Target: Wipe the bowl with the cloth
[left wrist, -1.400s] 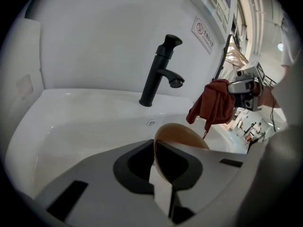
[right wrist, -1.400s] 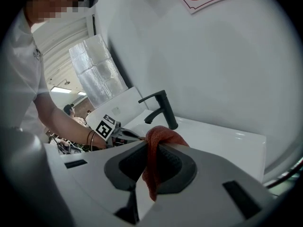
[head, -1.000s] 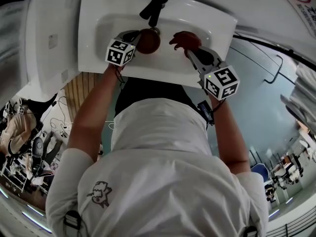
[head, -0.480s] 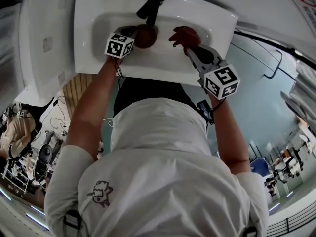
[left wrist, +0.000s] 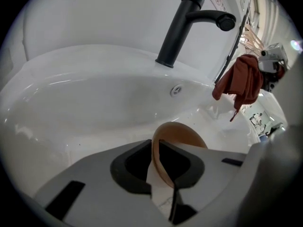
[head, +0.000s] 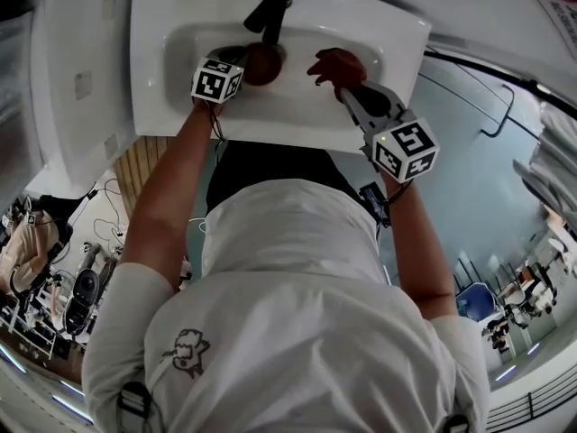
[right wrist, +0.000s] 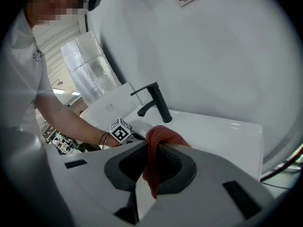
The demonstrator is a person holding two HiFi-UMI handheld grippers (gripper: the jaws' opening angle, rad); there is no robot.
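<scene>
We list, nearest first: the right gripper (head: 350, 93), jaws clamped on the red cloth (head: 335, 66), which hangs bunched over the basin; the left gripper (head: 240, 61), jaws just easing apart and now slightly parted, with the rim of the brown bowl (head: 263, 63) loose between them; that bowl tilted on edge in the white sink (head: 297, 120), beneath the black faucet (head: 270, 7).

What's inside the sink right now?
The bowl, its rim between the left claw's jaws, which have just been opening. The cloth hangs from the right claw over the sink. The sink's bottom under the bowl is covered.
</scene>
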